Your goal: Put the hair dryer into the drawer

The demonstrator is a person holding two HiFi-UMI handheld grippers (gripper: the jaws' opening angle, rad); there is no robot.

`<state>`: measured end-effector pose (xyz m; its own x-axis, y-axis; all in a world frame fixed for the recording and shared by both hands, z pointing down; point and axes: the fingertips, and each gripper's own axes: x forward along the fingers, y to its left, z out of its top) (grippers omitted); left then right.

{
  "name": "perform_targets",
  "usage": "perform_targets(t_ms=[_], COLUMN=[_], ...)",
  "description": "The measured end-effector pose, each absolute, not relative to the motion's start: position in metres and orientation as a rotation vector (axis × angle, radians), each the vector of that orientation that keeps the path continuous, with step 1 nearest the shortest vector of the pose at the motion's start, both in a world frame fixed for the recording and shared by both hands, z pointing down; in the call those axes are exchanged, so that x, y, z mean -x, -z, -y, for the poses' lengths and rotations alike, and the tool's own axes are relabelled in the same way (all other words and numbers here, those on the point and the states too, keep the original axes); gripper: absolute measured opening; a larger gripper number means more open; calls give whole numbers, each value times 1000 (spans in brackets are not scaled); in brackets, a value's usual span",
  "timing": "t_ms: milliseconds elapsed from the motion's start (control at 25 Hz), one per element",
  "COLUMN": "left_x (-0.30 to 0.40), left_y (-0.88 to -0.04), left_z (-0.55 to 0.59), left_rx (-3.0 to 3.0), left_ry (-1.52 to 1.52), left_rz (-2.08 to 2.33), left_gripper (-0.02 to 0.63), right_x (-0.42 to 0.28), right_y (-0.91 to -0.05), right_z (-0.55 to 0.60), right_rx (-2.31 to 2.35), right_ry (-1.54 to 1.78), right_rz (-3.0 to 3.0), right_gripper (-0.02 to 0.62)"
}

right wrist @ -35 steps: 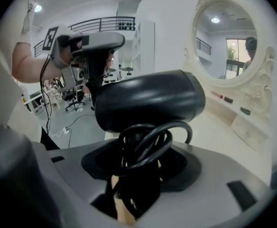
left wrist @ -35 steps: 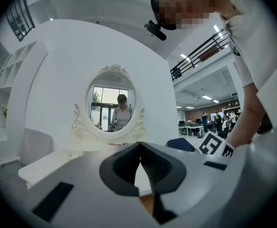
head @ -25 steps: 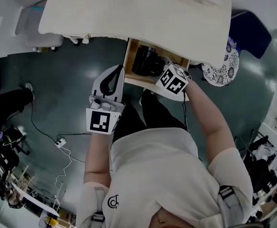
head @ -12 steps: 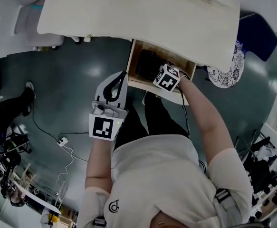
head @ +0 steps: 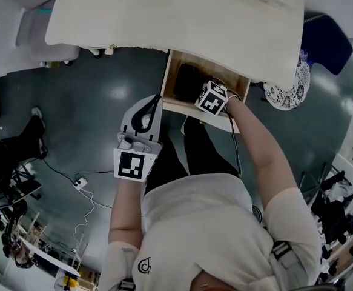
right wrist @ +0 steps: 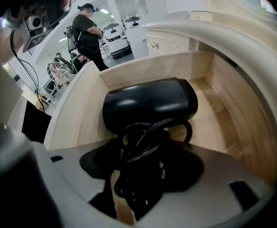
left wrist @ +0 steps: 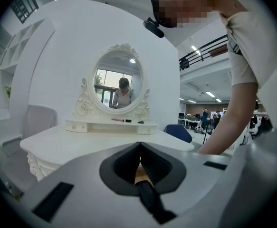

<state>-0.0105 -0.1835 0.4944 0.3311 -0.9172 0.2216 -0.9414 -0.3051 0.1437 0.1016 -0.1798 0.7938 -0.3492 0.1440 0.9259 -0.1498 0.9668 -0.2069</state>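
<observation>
Jaws of left gripper (left wrist: 139, 146) together at the tips, nothing between. Just beyond them: white table (left wrist: 81, 139). Farther ahead, at its back: oval mirror (left wrist: 119, 82) on a low shelf (left wrist: 110, 126) carrying small items. Ahead right: blue chair (left wrist: 178, 131). Right of the gripper: a person's arm (left wrist: 233, 122).
</observation>
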Motion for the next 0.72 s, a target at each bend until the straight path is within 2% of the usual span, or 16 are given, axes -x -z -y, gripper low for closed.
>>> perform_targets(t_ms=[320, 480, 520, 720], left_x=[13, 9, 8, 4], left_y=[-489, -477, -473, -449], left_z=[177, 182, 184, 194], left_rx=[-2366, -2415, -2434, -2514], left_ry=[-142, -149, -153, -149], left_rz=[1654, 1623, 1616, 1584], left_gripper=[14, 14, 12, 14], right_x=[-98, -99, -100, -106], right_y=[-772, -738, -727, -672], right_z=[186, 194, 195, 199], right_rx=[-85, -168, -191, -334], right_ry=[-358, -365, -366, -359], right_rz=[1945, 1989, 2000, 2080], right_gripper=[301, 294, 277, 81])
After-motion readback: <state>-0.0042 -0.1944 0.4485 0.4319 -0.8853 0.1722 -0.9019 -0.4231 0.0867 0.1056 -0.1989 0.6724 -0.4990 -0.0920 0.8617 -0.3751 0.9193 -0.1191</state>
